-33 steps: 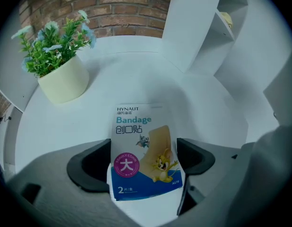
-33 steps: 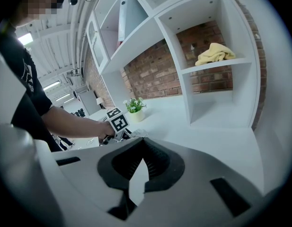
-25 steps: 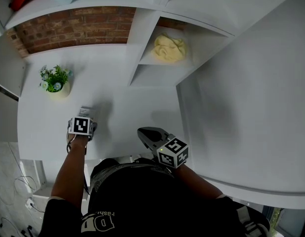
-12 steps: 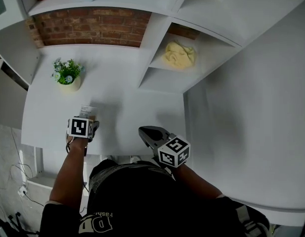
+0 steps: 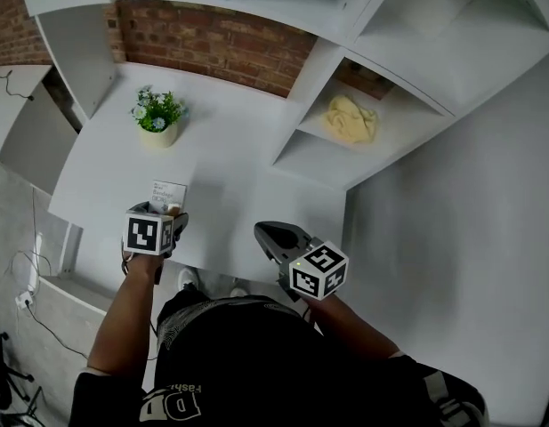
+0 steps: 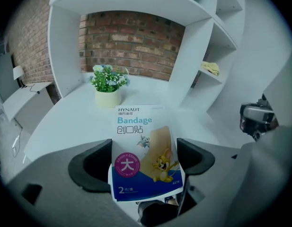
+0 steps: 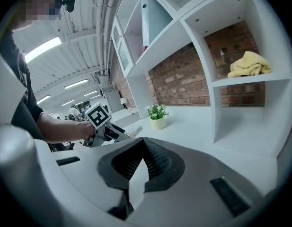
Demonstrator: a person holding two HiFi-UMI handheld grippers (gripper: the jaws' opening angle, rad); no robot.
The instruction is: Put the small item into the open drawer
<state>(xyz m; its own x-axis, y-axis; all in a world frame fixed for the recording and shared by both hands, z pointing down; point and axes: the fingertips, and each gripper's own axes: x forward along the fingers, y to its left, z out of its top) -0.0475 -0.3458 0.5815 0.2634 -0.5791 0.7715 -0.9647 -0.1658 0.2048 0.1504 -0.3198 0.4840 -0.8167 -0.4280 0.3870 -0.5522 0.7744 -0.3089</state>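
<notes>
Bandage packet point(image 6: 137, 126) being gripped by left tool point(image 6: 146, 161) above white bench point(image 5: 243, 172); right tool point(image 7: 142, 161) being held closed, empty.

You are holding the left gripper point(image 5: 165, 210) over the near left part of the tabletop point(image 5: 238, 185), with the bandage packet point(image 5: 167, 191) sitting between its jaws and sticking out ahead. The potted plant point(image 5: 158, 118) is standing farther back, in front of the brick wall point(image 5: 221, 38). Your right gripper point(image 5: 274, 238) is hovering to the right, at the front edge. The shelf unit point(image 5: 314, 158) is standing at back right, with a cloth point(image 5: 350, 118) lying in its open compartment.
</notes>
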